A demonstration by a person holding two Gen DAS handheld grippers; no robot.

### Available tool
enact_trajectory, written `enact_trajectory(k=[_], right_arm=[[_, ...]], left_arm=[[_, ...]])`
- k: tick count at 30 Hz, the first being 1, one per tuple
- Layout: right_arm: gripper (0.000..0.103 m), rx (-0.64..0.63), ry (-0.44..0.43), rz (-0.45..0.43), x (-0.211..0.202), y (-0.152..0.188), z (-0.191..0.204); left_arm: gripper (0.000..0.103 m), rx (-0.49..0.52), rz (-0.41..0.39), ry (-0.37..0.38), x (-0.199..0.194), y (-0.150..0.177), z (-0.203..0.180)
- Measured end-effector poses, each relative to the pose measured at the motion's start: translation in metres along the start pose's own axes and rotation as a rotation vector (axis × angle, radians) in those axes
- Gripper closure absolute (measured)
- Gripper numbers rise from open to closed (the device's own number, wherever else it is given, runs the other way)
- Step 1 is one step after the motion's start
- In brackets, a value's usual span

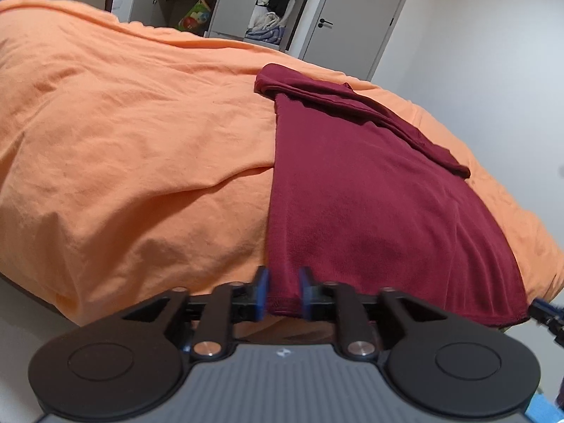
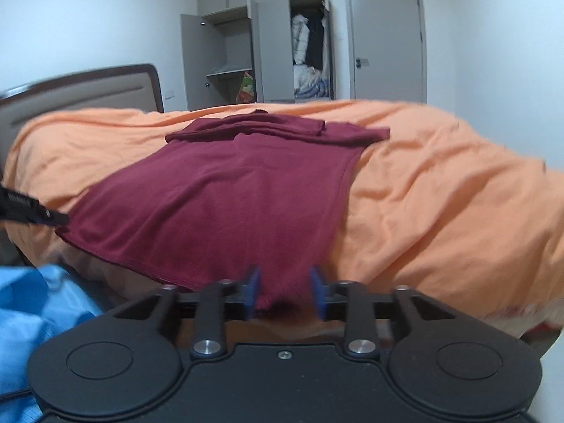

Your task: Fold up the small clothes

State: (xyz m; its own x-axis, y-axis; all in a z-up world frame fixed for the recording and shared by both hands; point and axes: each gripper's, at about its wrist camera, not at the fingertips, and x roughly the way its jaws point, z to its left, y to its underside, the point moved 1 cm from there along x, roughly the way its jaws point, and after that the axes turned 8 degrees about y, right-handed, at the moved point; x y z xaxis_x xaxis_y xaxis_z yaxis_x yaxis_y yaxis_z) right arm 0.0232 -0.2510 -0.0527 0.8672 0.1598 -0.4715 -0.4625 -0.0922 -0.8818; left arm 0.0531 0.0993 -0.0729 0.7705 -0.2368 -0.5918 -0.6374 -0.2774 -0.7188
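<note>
Maroon T-shirt [image 1: 370, 190]: flat on orange bedsheet [image 1: 123, 148], sleeves folded in, hem overhanging near edge.
Left gripper [image 1: 283, 294]: jaws spread, straddling left hem corner.
Right gripper [image 2: 286, 292]: jaws spread, straddling right hem corner.

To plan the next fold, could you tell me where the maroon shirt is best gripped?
Grip the maroon shirt at its two bottom hem corners, coming from the near bed edge: the hem overhangs there, and the left gripper and right gripper already straddle it.
</note>
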Motion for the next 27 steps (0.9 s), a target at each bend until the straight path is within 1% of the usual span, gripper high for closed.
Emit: enact_trajectory(k=[1, 2, 3, 5, 6, 7, 9, 12, 14, 17, 19, 21, 25, 26, 27], right_arm=[[0.049, -0.022, 0.009, -0.013, -0.001, 0.000, 0.002], [0.038, -0.045, 0.015, -0.026, -0.003, -0.001, 0.004], [0.033, -0.071, 0.016, -0.039, -0.004, -0.002, 0.007], [0.030, -0.146, 0.015, -0.066, -0.006, -0.003, 0.015], [0.025, -0.187, 0.012, -0.075, -0.005, -0.003, 0.019], [0.024, -0.223, 0.005, -0.081, -0.004, -0.004, 0.024], [0.020, -0.295, -0.021, -0.073, 0.003, -0.006, 0.034], [0.020, -0.404, -0.056, -0.053, 0.017, -0.004, 0.051], [0.021, -0.465, -0.075, -0.050, 0.027, 0.000, 0.062], [0.027, -0.528, -0.109, -0.040, 0.039, 0.004, 0.075], [0.033, -0.551, -0.139, -0.022, 0.045, 0.007, 0.082], [0.041, -0.578, -0.160, -0.007, 0.051, 0.009, 0.088], [0.043, -0.654, -0.158, -0.013, 0.056, 0.019, 0.100], [0.044, -0.674, -0.150, -0.019, 0.057, 0.022, 0.102], [0.047, -0.693, -0.136, -0.025, 0.059, 0.024, 0.104]], left_arm=[[0.045, 0.018, -0.010, -0.015, -0.002, 0.001, -0.002], [0.037, 0.041, -0.024, -0.034, -0.003, 0.002, -0.006], [0.028, 0.070, -0.040, -0.054, -0.005, 0.003, -0.010], [0.023, 0.143, -0.062, -0.079, -0.009, 0.006, -0.019], [0.015, 0.175, -0.067, -0.087, -0.009, 0.006, -0.025], [0.008, 0.201, -0.073, -0.096, -0.010, 0.007, -0.030], [0.004, 0.246, -0.088, -0.111, -0.010, 0.009, -0.039], [0.001, 0.305, -0.091, -0.111, -0.007, 0.010, -0.052], [0.001, 0.324, -0.082, -0.105, -0.001, 0.010, -0.060], [0.001, 0.310, -0.068, -0.092, 0.004, 0.007, -0.065], [0.001, 0.294, -0.071, -0.073, 0.004, 0.005, -0.066], [0.001, 0.286, -0.074, -0.064, 0.003, 0.004, -0.066], [0.001, 0.288, -0.077, -0.073, 0.001, 0.004, -0.064], [0.001, 0.283, -0.076, -0.073, 0.001, 0.004, -0.063], [0.001, 0.278, -0.075, -0.072, 0.001, 0.003, -0.062]])
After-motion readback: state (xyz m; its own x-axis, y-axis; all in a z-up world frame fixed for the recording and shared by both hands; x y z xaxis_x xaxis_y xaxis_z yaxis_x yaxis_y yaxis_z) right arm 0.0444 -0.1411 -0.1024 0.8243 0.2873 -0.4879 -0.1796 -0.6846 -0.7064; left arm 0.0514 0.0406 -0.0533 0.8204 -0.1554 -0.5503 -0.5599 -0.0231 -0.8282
